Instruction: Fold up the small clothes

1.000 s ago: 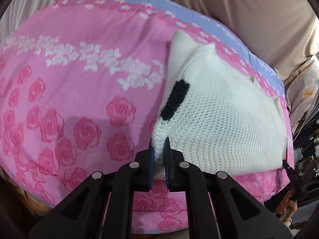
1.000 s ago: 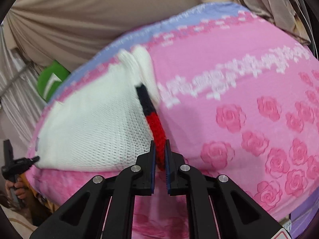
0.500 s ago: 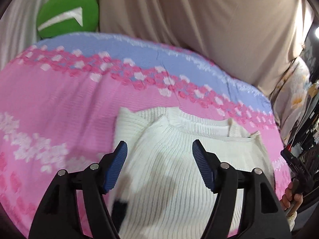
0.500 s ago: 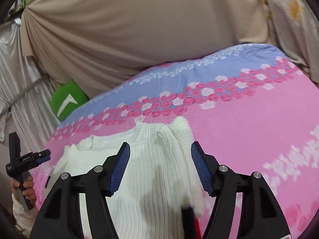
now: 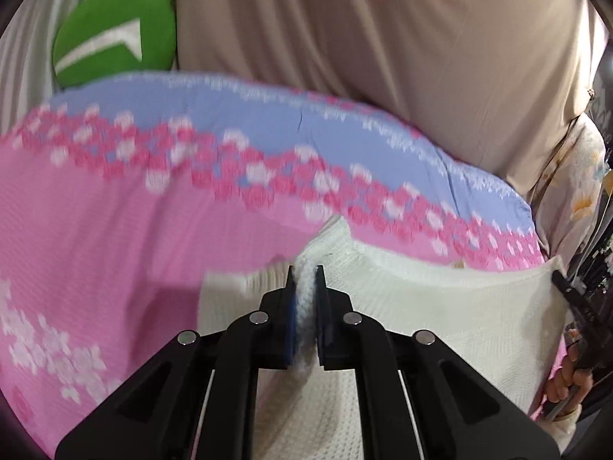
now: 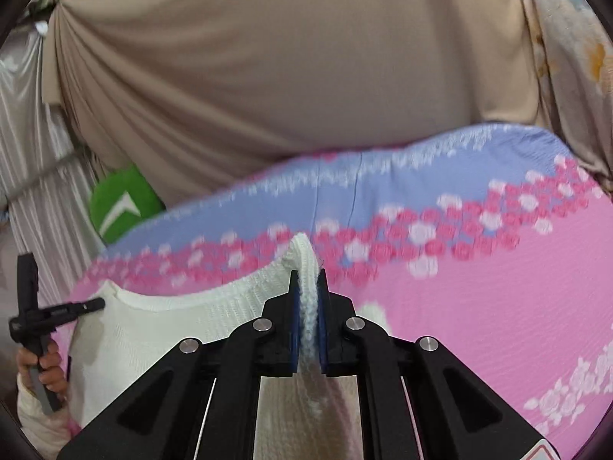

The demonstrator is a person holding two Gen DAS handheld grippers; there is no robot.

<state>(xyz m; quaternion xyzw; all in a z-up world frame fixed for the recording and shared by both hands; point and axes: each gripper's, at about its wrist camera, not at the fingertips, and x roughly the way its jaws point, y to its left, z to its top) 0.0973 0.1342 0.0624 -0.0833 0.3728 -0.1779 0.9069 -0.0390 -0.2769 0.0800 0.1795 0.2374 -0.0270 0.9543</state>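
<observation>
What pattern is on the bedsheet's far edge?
A lavender band with pink-and-white flowers on the bedsheet, clearest in the right wrist view.

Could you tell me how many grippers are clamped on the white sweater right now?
2: the left gripper pinches one raised fold of the white sweater, the right gripper another.

Both views were taken from low and close behind the fingers, facing forward over the pink floral bedspread (image 5: 95,230) toward the beige curtain (image 5: 383,38). The left wrist view was aimed along the left gripper (image 5: 305,280), the right wrist view along the right gripper (image 6: 306,281). The white knitted sweater (image 5: 440,306), the green cushion (image 5: 111,34) and the bedspread's blue band were shared by both, and each gripper was caught at the other frame's edge.
</observation>
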